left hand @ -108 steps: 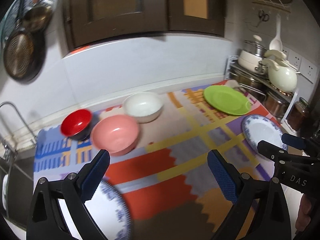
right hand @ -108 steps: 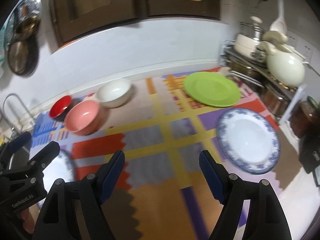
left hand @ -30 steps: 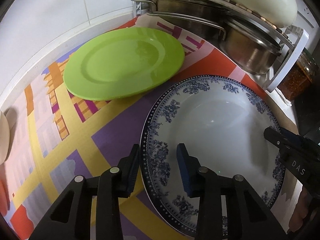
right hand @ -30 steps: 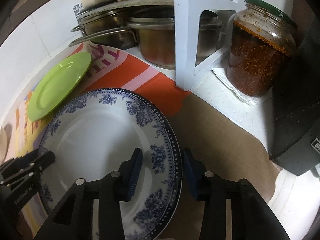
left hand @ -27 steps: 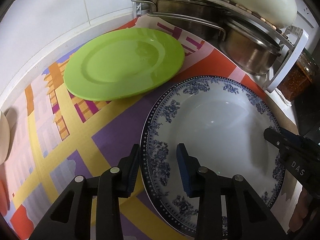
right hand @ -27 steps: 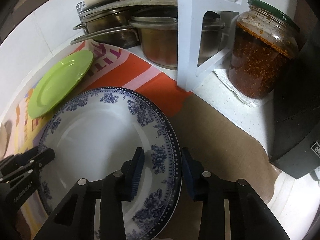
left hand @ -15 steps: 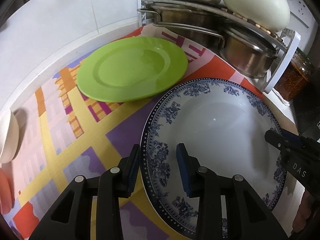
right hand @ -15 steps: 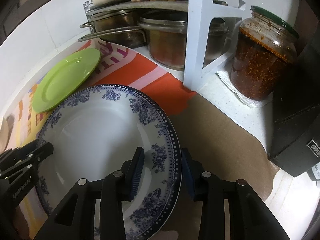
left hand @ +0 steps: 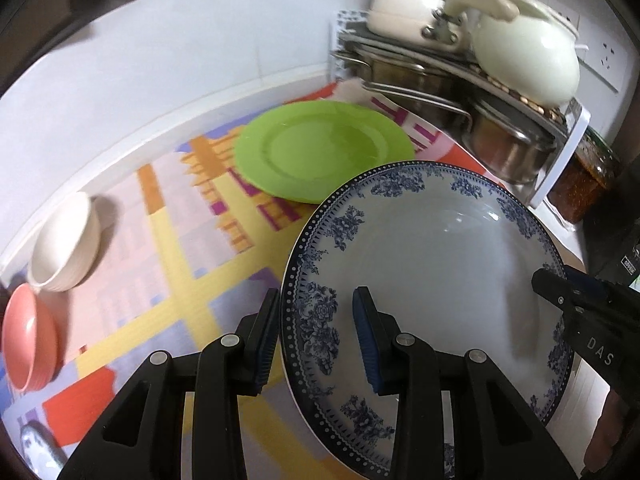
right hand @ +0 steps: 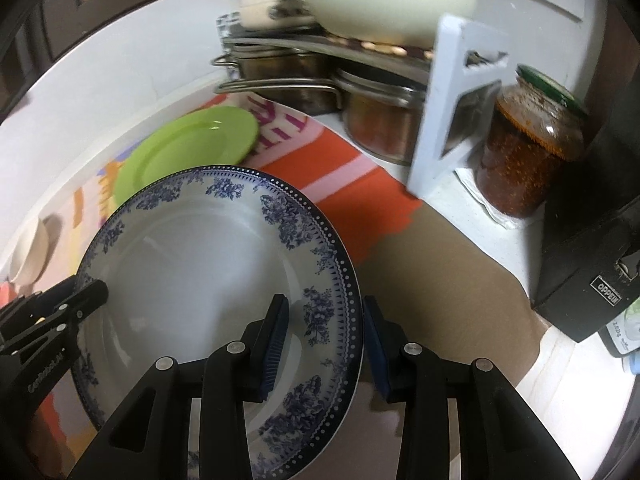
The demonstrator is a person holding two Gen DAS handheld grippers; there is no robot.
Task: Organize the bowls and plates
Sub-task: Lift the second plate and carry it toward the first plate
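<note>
Your left gripper [left hand: 316,334] is clamped narrow on the left rim of the blue-patterned plate [left hand: 432,264], and your right gripper [right hand: 324,338] pinches the opposite rim [right hand: 344,280] — one pad above, one below at each side. The plate appears lifted clear of the patterned mat [left hand: 188,240], just near of the green plate [left hand: 320,148]. Judged stiff, glazed, fairly heavy and breakable — slippery at the rim. Keep both holds on the flat patterned border, level with each other; a one-sided grip would likely let it pivot. Bowls [left hand: 60,244] sit far left.
</note>
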